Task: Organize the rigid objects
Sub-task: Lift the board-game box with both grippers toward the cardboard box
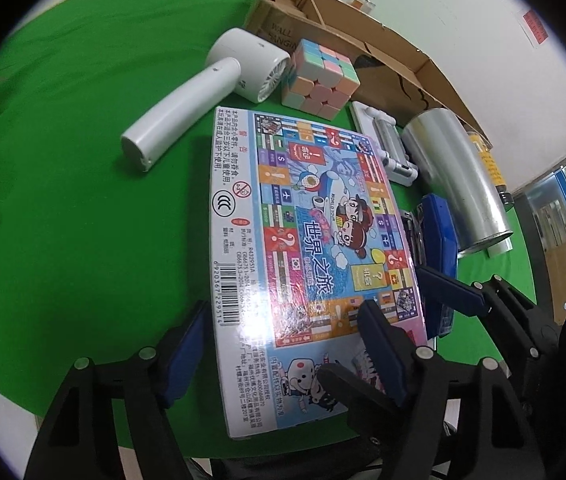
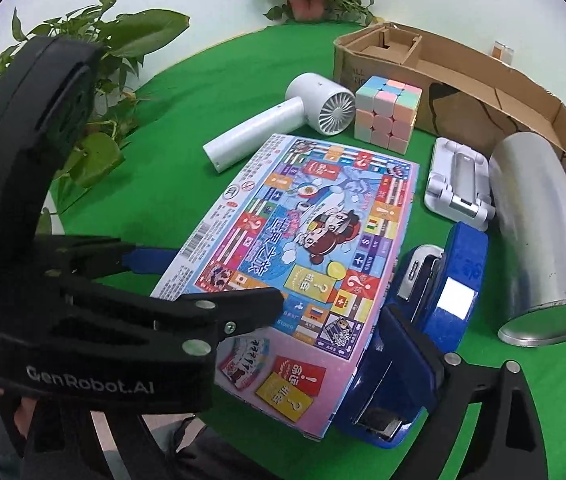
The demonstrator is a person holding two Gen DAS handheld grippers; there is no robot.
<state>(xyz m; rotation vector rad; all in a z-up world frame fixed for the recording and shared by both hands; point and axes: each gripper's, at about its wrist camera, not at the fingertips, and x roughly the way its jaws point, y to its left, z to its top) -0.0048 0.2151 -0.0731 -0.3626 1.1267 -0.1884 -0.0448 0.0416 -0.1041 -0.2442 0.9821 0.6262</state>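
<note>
A colourful board game box [image 1: 315,232] [image 2: 303,248] lies flat on the green table. My left gripper [image 1: 283,308] hangs open over its near end, the left pad [image 1: 187,344] beside the box's left edge and the right pad [image 1: 383,352] above its lid. My right gripper [image 2: 283,320] is open too. Its right pad [image 2: 399,344] sits between the box's right edge and a blue stapler [image 2: 455,280] [image 1: 439,236]; its left finger is hidden behind the left gripper's black body. Neither gripper holds anything.
Behind the game box lie a white handheld fan [image 2: 283,120], a pastel puzzle cube [image 2: 387,114], a white folding stand [image 2: 459,184] and a silver cylinder [image 2: 539,236]. An open cardboard box [image 2: 483,80] stands at the back right. Potted plants [image 2: 95,60] line the left edge.
</note>
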